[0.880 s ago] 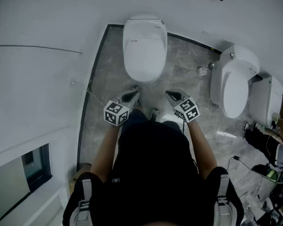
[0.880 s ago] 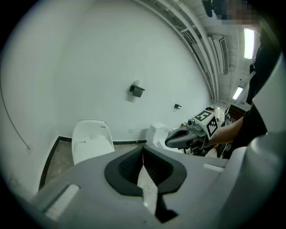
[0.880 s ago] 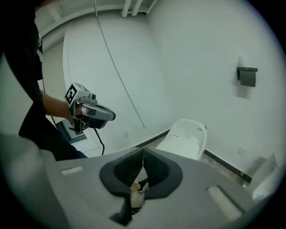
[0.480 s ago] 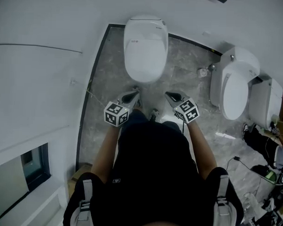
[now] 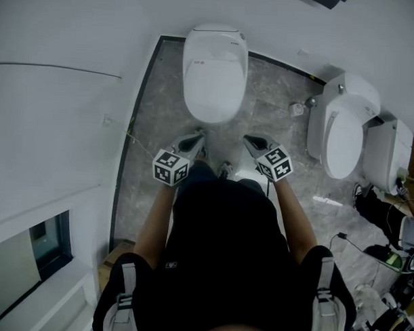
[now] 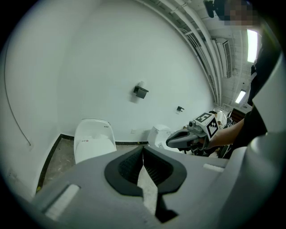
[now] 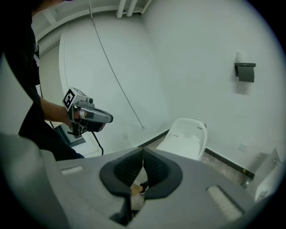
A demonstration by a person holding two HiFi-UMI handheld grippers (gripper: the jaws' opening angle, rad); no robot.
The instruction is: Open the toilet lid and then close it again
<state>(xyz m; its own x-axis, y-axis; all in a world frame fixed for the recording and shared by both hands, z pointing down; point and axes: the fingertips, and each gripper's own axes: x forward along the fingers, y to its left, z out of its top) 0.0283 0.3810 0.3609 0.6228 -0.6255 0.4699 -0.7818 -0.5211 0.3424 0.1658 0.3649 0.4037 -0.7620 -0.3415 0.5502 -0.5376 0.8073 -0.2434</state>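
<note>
Head view has the toilet (image 5: 215, 38) at the far edge of the floor (image 5: 150, 132), close to its far left corner, back against the white wall (image 5: 76, 28). Its lid (image 5: 211, 87) is down, shut.
— And your tongs?
— I've got the left tongs (image 5: 196, 136) and the right tongs (image 5: 249, 140) side by side in the air, short of the toilet's front, both tipped downward and touching nothing. Left gripper view shows me the black pads (image 6: 130, 168) pressed together with nothing between them. Right gripper view shows the same, closed and empty, with only a shoe (image 7: 142, 188) on the floor visible past them.
— Anything else around?
— Two more white toilets (image 5: 344, 129) along the floor's right edge, well apart from mine, and cables and gear (image 5: 387, 256) toward the near right corner. A small black holder (image 6: 140, 91) hangs on the wall above and to the right of the toilet
</note>
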